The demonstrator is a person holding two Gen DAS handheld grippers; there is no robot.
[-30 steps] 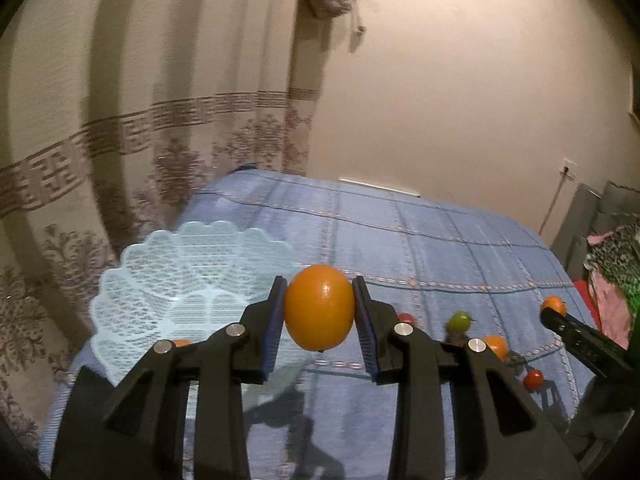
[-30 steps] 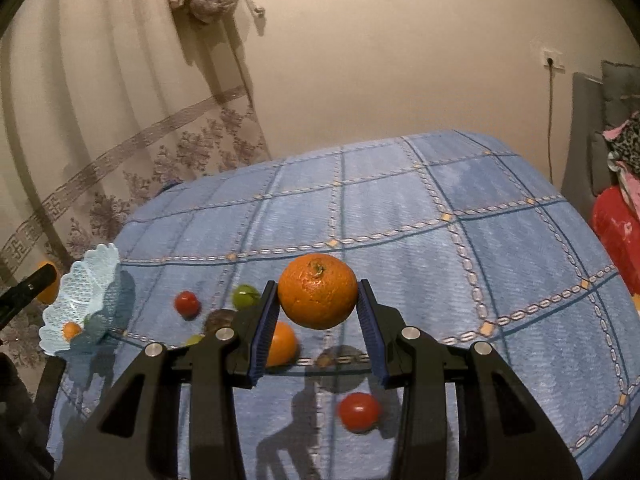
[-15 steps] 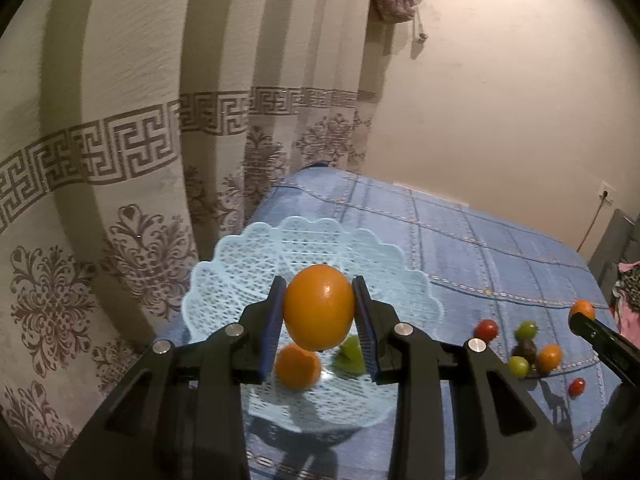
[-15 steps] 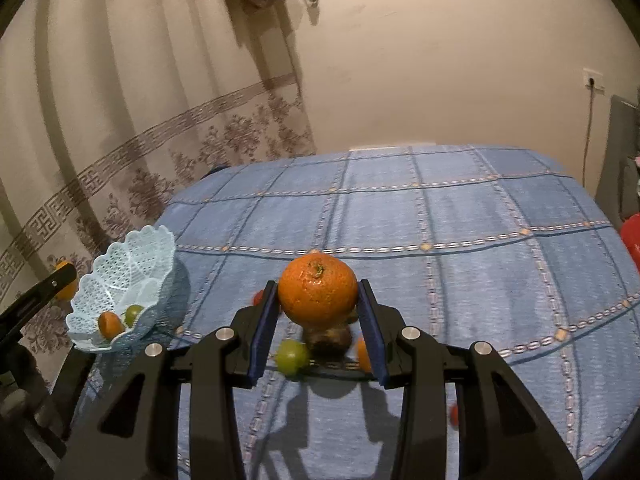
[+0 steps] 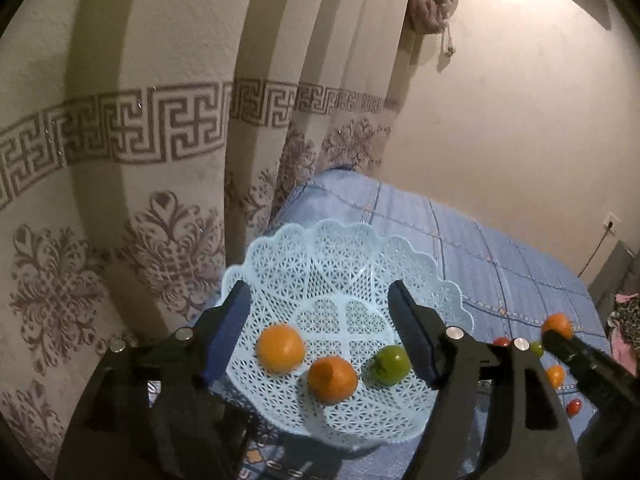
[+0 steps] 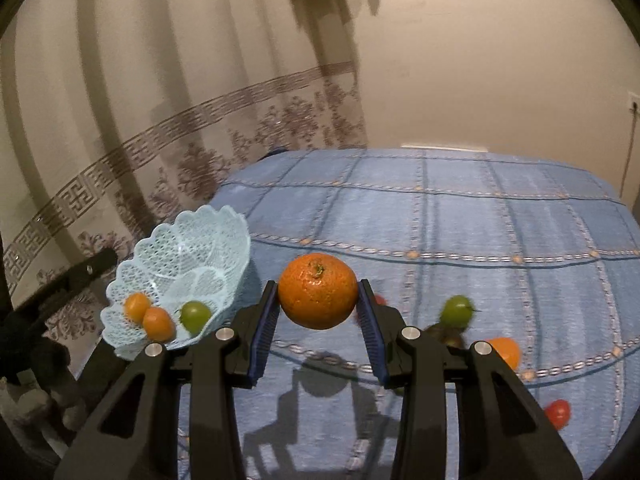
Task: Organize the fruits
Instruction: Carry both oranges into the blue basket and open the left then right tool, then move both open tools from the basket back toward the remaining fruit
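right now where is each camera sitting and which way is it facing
Left wrist: rides the left gripper, looking down into the pale blue lattice plastic basket against the patterned curtain; its own open jaws show, and the right gripper's tip at the right edge.
Right wrist: rides the right gripper, looking across the blue checked bedspread towards the wall; its jaws grip a large dimpled orange, and the left gripper's black finger shows at the left edge.
Shared: the basket, its small green fruit and two small orange fruits.

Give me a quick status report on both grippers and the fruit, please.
Left gripper open over basket. Right gripper shut on tangerine. Three fruits in basket; nothing blocks the way there.
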